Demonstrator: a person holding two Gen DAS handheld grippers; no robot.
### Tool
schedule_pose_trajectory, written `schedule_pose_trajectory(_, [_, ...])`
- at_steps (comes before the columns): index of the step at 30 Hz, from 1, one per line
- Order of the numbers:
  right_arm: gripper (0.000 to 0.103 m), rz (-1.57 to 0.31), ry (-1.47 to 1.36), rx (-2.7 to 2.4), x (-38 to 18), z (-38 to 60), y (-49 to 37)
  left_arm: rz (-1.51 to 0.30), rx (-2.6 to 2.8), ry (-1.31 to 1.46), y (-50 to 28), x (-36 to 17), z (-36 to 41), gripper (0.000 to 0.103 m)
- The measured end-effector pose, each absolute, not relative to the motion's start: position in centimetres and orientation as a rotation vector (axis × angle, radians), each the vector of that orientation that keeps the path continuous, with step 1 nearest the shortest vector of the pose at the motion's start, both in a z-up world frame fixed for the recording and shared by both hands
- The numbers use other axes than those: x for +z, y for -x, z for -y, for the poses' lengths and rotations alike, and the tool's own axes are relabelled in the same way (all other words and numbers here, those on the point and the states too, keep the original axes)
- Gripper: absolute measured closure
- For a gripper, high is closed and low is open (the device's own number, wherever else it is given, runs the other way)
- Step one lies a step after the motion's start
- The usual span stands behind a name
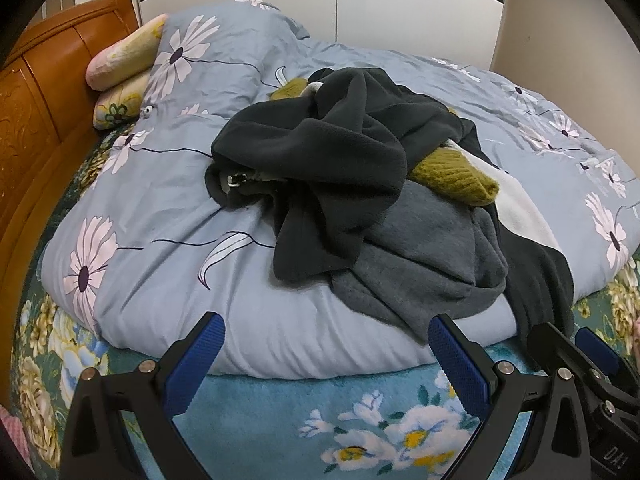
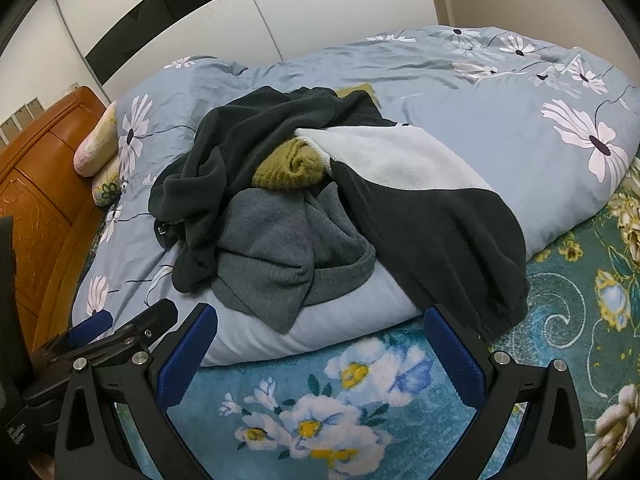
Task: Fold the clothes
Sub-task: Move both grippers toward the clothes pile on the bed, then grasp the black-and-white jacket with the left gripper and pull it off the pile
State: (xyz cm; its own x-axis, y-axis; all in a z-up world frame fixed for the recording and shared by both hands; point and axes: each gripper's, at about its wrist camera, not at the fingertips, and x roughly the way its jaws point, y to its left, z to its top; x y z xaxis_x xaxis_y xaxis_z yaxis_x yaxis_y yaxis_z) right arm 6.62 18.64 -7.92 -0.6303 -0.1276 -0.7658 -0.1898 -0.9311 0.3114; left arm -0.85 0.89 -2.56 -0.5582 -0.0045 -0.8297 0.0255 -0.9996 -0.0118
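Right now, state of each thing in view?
Left claw: open, holding nothing.
Right claw: open, holding nothing.
Black fleece: crumpled, unfolded, top of pile.
Grey sweater: bunched, unfolded.
Olive sweater: mostly buried.
Duvet: rumpled under the pile.

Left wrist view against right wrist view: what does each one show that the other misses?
Only the left wrist view shows a metal clasp clearly on the dark fleece garment. Only the right wrist view shows the teal floral blanket stretching far right. Both show the clothes pile on the blue quilt, the mustard knit, grey sweater, orange headboard, and both grippers, left and right, open.
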Motion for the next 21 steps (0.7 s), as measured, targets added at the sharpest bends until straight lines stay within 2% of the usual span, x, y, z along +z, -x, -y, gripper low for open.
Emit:
schedule_pose_trajectory(18, [0.0,-0.635,1.382,2.754,-8.6,-19.6,-5.4,0.032,-2.724,-1.475,2.6,-3.4,-1.7,0.0])
schedule_pose_trajectory(21, [0.0,-0.617,1.374,2.753,-8.7,-20.9,-6.8,-0.008,-2.687,-1.42,4.5,-3.0,-0.6,0.0])
